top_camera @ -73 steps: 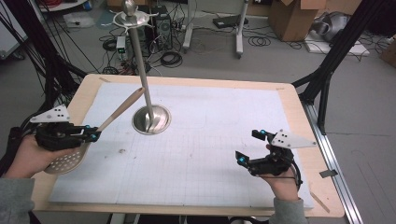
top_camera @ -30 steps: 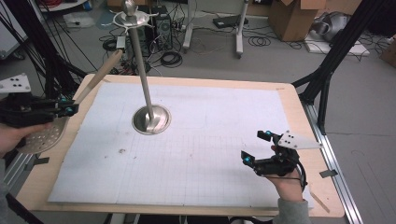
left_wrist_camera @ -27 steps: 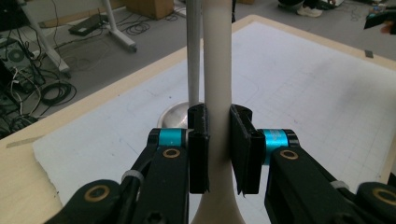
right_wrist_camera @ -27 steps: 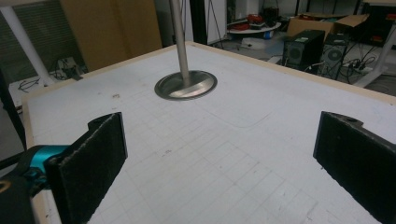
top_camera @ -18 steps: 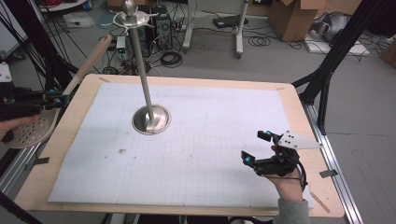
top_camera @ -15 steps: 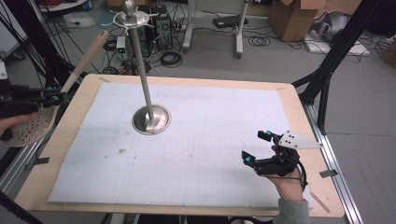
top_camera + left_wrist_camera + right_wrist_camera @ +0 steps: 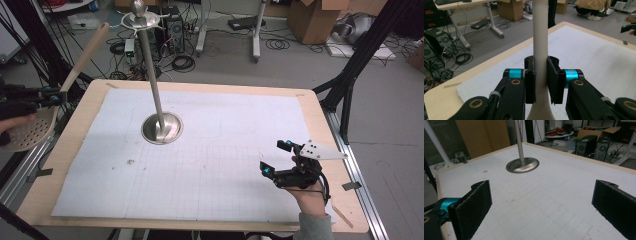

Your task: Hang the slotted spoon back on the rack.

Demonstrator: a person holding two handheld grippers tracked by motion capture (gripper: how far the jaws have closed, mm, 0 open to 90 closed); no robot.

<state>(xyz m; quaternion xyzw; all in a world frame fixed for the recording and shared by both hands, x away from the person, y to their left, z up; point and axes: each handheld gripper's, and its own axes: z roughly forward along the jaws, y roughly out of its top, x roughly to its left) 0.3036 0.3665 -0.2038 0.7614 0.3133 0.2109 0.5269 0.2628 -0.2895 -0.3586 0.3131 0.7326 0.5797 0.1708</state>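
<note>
While my left gripper (image 7: pixel 541 82) clamps the beige wooden slotted spoon's handle (image 7: pixel 540 37) beside the surface (image 7: pixel 85 107), my right gripper (image 7: pixel 280 157) hangs unclenched.

the slotted spoon (image 7: pixel 30 127) looks like pale, matt wood or plastic; its handle (image 7: pixel 540 37) is smooth and cream-coloured. the stand (image 7: pixel 161 127) is polished metal, its round base glossy, its pole (image 7: pixel 519 140) brushed and shiny. the bench (image 7: pixel 320 107) has a light wooden rim with a matt finish, and a white paper sheet (image 7: pixel 225 150) with a faint printed grid covers it. the right tool (image 7: pixel 544 207) has rough black rubbery pads (image 7: pixel 477 202).
</note>
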